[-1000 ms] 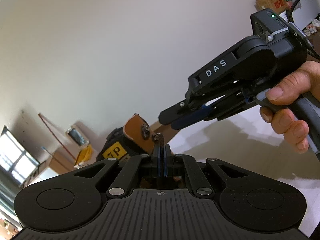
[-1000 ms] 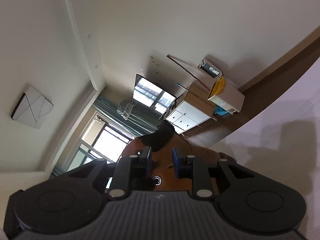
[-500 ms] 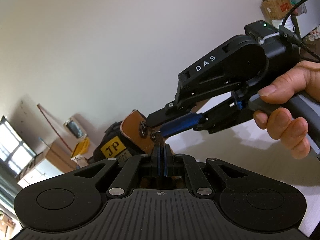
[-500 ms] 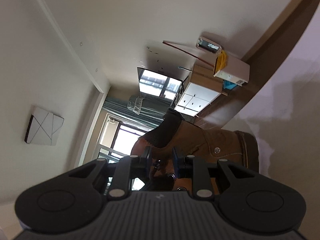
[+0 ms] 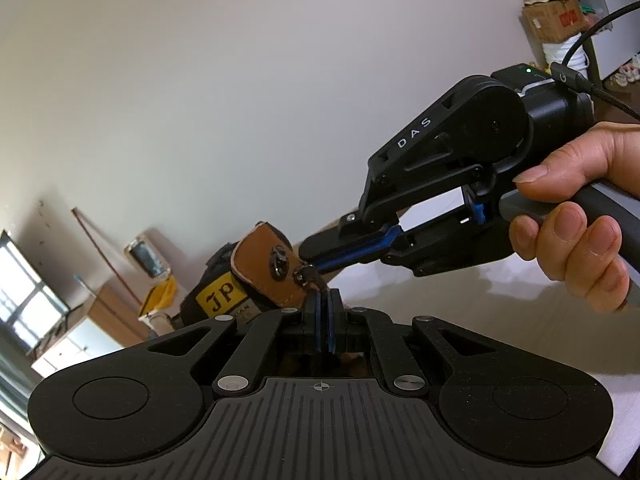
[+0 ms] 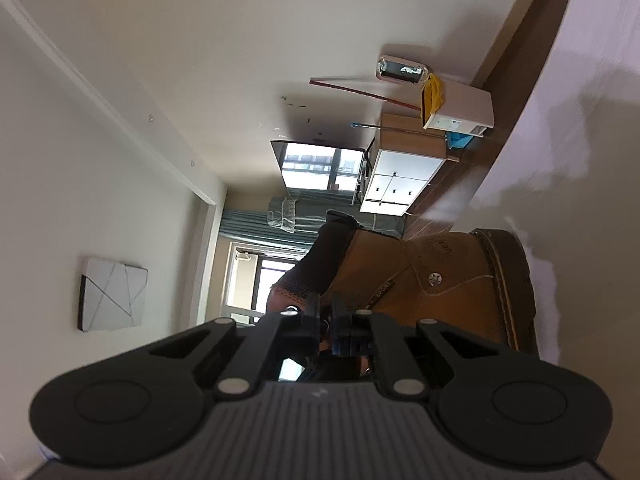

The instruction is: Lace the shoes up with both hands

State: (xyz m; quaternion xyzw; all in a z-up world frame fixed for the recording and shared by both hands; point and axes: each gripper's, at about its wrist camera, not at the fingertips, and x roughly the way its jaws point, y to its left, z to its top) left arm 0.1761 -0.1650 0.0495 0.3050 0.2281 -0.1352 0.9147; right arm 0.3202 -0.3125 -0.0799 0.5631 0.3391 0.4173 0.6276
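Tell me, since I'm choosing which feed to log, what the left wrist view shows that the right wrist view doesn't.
Only the left wrist view shows the right hand-held gripper from outside, the person's hand on its handle, the dark lace end pinched by the left hand-held gripper, and the yellow JP tongue label. Only the right wrist view shows the boot's side, sole and star rivet. Both show the tan boot.

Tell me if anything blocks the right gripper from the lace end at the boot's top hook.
Nothing visible does. The right gripper comes in from the right, its tips right at the lace end beside the hook on the boot. The left gripper, shut on the lace just below, is close but not between them.
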